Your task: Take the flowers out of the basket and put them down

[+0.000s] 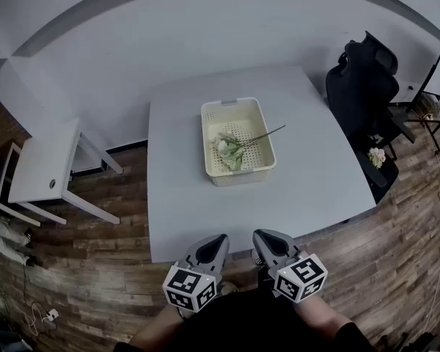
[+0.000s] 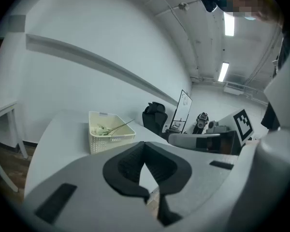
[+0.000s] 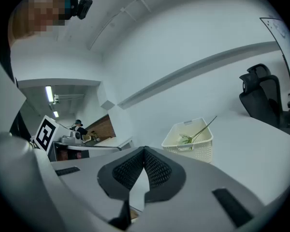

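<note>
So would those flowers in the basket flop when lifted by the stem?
Probably light: thin stem, small blooms. The flowers may droop at the head end. The stem pokes over the basket rim, so it might snag.

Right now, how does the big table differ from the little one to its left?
The big table is broad and nearly square; the little table is narrow. The big table carries a basket with flowers; the little table shows only a small dark spot on its top. The little table's legs show; the big table's are hidden under its top. Both are pale, flat-topped and stand on the wooden floor near the wall.
</note>
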